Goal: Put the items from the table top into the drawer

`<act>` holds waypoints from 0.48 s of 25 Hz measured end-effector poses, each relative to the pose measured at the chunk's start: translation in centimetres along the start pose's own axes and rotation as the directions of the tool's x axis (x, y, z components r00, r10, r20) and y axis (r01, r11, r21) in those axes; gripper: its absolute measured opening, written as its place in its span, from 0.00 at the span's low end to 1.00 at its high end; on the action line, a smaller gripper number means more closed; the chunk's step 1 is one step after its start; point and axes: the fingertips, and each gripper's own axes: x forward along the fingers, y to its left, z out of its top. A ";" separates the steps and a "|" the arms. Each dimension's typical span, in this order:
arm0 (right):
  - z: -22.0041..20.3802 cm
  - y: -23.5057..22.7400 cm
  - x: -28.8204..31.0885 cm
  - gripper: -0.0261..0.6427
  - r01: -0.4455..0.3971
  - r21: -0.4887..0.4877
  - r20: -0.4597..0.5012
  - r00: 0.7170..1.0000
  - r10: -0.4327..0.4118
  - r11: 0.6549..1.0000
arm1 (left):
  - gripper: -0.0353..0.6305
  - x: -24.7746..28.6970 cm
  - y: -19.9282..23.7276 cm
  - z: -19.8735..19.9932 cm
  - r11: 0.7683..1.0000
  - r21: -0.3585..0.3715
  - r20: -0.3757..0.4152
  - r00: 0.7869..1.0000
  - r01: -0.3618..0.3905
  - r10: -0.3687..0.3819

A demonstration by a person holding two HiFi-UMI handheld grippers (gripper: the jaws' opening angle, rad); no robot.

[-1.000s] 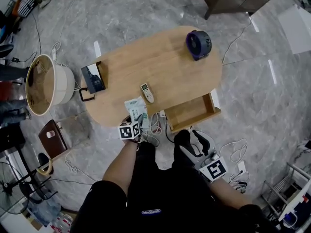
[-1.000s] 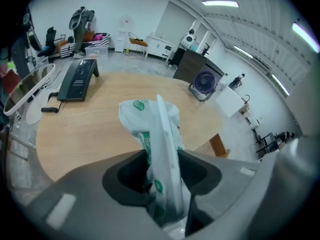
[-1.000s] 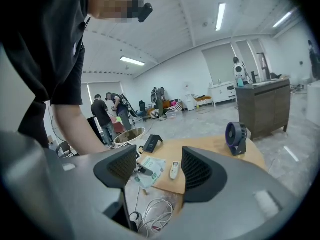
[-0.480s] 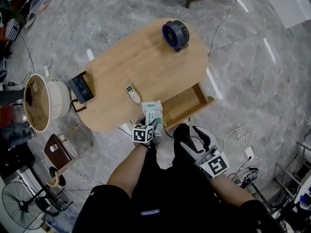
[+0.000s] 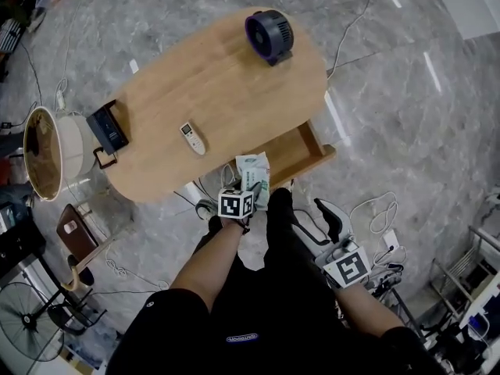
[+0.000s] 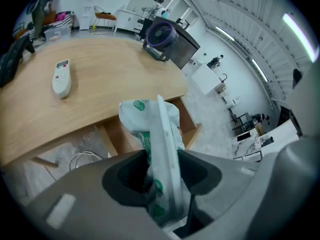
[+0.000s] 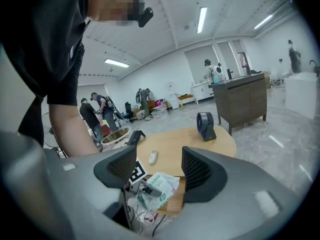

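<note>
A white-and-green wipes packet [image 5: 254,170] hangs at the near edge of the oval wooden table [image 5: 226,76], beside the open drawer [image 5: 295,156]. My left gripper [image 5: 251,187] is shut on it. In the left gripper view the packet [image 6: 157,134] stands up between the jaws of the left gripper [image 6: 162,170], over the drawer [image 6: 189,120]. A white remote [image 5: 192,137] and a purple fan [image 5: 269,33] rest on the tabletop. My right gripper [image 5: 320,221] is held low at the right, open and empty. The right gripper view shows the right gripper [image 7: 159,166], the packet [image 7: 161,188] and the remote [image 7: 153,157].
A black device [image 5: 107,129] lies at the table's left end, next to a round white bin [image 5: 47,151] on the floor. White cables [image 5: 379,217] trail over the marble floor near the drawer. A dark cabinet [image 7: 242,96] stands behind the table.
My left gripper has carried the packet off the table's near edge and rightward to the open drawer. The right gripper has shifted a little and stays open.
</note>
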 end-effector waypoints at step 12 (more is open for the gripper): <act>-3.0 -2.9 -1.3 0.48 -0.001 0.040 -0.045 0.999 0.002 0.999 | 0.34 6.6 -0.3 -0.9 0.971 -0.232 -0.019 0.998 0.055 -0.061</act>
